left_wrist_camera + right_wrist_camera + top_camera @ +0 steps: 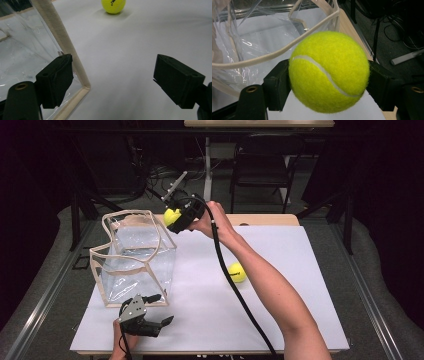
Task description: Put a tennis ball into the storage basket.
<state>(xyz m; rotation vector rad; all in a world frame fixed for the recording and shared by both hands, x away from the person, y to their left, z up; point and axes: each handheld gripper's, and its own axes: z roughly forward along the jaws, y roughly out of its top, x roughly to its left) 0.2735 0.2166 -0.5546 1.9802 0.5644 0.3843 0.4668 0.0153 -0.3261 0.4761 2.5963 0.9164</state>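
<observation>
Over the bag: right gripper (176, 219) pinches ball (329, 72) by its sides.
Ball: light, fuzzy, probably a bit squashy.
Bag (134, 257): clear, floppy.
Left gripper (112, 82): spread wide, beside bag corner.

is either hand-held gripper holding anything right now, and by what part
The right hand-held gripper holds a tennis ball, clamped across its middle, one pad on each side. The left hand-held gripper is open and holds nothing.

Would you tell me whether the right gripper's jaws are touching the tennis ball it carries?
Touching. In the right gripper view, both black jaws of the right gripper press against opposite sides of the tennis ball, with no gap on either side.
</observation>
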